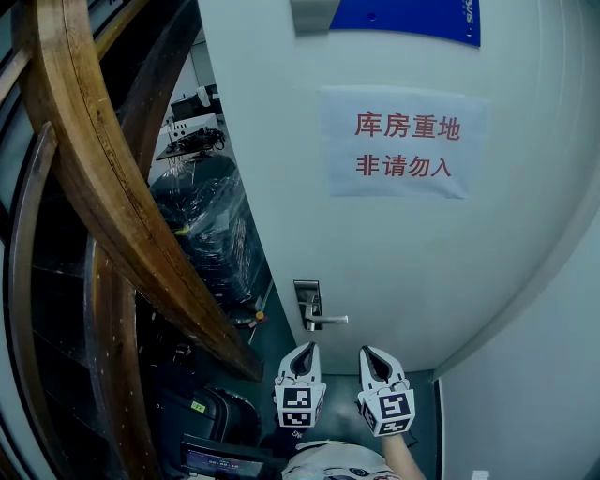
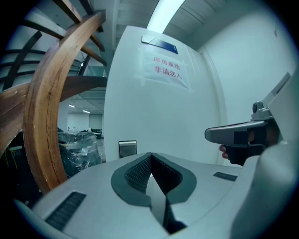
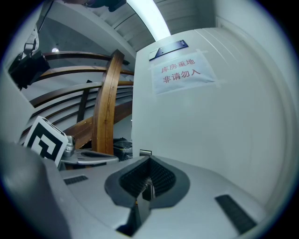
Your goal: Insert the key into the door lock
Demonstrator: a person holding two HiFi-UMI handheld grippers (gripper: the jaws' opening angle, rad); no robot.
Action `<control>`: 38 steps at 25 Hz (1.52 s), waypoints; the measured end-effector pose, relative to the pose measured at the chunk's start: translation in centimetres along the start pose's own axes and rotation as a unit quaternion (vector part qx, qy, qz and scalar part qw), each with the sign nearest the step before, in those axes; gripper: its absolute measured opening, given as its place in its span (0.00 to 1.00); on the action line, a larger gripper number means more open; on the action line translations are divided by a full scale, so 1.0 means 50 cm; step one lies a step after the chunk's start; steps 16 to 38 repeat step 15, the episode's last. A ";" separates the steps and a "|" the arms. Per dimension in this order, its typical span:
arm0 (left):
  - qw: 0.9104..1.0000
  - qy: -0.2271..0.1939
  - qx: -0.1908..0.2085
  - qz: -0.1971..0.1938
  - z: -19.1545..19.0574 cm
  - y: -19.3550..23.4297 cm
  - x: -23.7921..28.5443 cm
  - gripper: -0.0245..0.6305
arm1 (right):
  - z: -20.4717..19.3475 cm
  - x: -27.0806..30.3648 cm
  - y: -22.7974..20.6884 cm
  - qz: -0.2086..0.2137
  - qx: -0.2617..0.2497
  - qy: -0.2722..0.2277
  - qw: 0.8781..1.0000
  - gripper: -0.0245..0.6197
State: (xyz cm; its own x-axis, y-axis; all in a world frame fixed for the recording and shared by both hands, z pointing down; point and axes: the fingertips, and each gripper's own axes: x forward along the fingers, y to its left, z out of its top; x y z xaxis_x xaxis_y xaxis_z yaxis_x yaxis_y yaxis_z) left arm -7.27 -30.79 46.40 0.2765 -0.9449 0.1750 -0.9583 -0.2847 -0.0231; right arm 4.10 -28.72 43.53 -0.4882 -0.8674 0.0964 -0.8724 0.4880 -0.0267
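The right gripper [image 1: 367, 352] pinches a small metal key [image 3: 147, 188] between its closed jaws, just below the lock [image 1: 307, 298] at the left edge of the door [image 1: 422, 262]. The left gripper [image 1: 309, 347] hangs beside it, jaws together and empty.

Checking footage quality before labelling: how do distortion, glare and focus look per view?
Head view: strong fisheye, the door edge and wooden beam bow. Left gripper view: ceiling light blows out, dark corners. Right gripper view: the near key looks soft; sign is readable.
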 end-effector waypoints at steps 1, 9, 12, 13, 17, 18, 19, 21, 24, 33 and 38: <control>1.000 0.001 0.000 0.000 -0.001 0.000 0.000 0.05 | -0.001 0.000 0.000 0.000 0.000 0.000 1.000 0.05; 1.000 0.002 0.002 0.009 -0.006 0.010 0.003 0.05 | -0.005 0.003 -0.008 -0.005 -0.007 0.000 1.000 0.05; 1.000 0.005 -0.002 0.010 -0.005 0.010 0.002 0.05 | -0.006 0.004 -0.008 -0.005 -0.008 0.001 1.000 0.05; 1.000 0.005 -0.003 0.010 -0.006 0.010 0.002 0.05 | -0.006 0.004 -0.007 -0.005 -0.009 0.002 1.000 0.05; 1.000 0.005 -0.004 0.010 -0.010 0.010 0.002 0.05 | -0.006 0.004 -0.005 -0.005 -0.008 0.003 1.000 0.05; 1.000 0.005 -0.004 0.010 -0.010 0.010 0.002 0.05 | -0.006 0.004 -0.005 -0.005 -0.008 0.003 1.000 0.05; 1.000 0.005 -0.004 0.010 -0.010 0.010 0.002 0.05 | -0.006 0.004 -0.005 -0.005 -0.008 0.003 1.000 0.05; 1.000 0.005 -0.004 0.010 -0.010 0.010 0.002 0.05 | -0.006 0.004 -0.005 -0.005 -0.008 0.003 1.000 0.05; 1.000 0.005 -0.004 0.010 -0.010 0.010 0.002 0.05 | -0.006 0.004 -0.005 -0.005 -0.008 0.003 1.000 0.05; 1.000 0.005 -0.004 0.010 -0.010 0.010 0.002 0.05 | -0.006 0.004 -0.005 -0.005 -0.008 0.003 1.000 0.05; 1.000 0.005 -0.004 0.010 -0.010 0.010 0.002 0.05 | -0.006 0.004 -0.005 -0.005 -0.008 0.003 1.000 0.05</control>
